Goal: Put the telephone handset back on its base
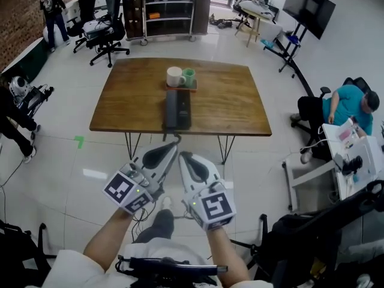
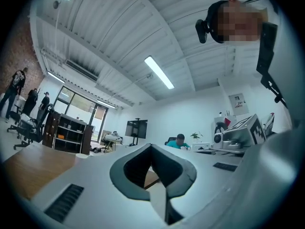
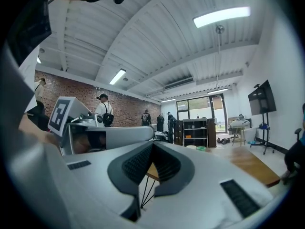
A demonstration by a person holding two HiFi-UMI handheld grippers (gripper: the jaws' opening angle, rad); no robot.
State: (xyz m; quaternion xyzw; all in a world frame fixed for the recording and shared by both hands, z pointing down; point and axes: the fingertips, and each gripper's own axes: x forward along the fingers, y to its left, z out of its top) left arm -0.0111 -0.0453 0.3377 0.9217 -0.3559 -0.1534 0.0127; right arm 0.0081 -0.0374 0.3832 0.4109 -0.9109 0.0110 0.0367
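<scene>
So nothing is held right now: the left gripper (image 1: 173,149) is closed on empty air, and its own view shows the pads meeting at the tips with only the room visible behind them. The right gripper (image 1: 185,156) is clamped shut and empty too. Both are held side by side out in front of the body, short of the table (image 1: 228,104), jaws pointed at it. The telephone (image 1: 178,110) is sat at the near edge of that table, pretty much dead ahead of both tips and farther away, with its long axis running straight away from the person, so it's lined up end-on with the jaws. A cord (image 1: 175,138) can be seen dangling off the near edge just past the left tip, so the left one is probably a touch nearer, though not by much. The handset can't really be told apart from the base at this size; the darker strip along the left side is likely it, but whether it's seated or lying off the cradle can't be called. Behind the phone, a white mug (image 1: 175,76) and a green cup (image 1: 189,75) are parked together on a small tray (image 1: 182,87), close to the far end of the phone, so a long reach would need care there. Nothing is stood between the grippers and the phone except open floor and that cord. A seated person (image 1: 345,107) is well off to the right, out of the way.
</scene>
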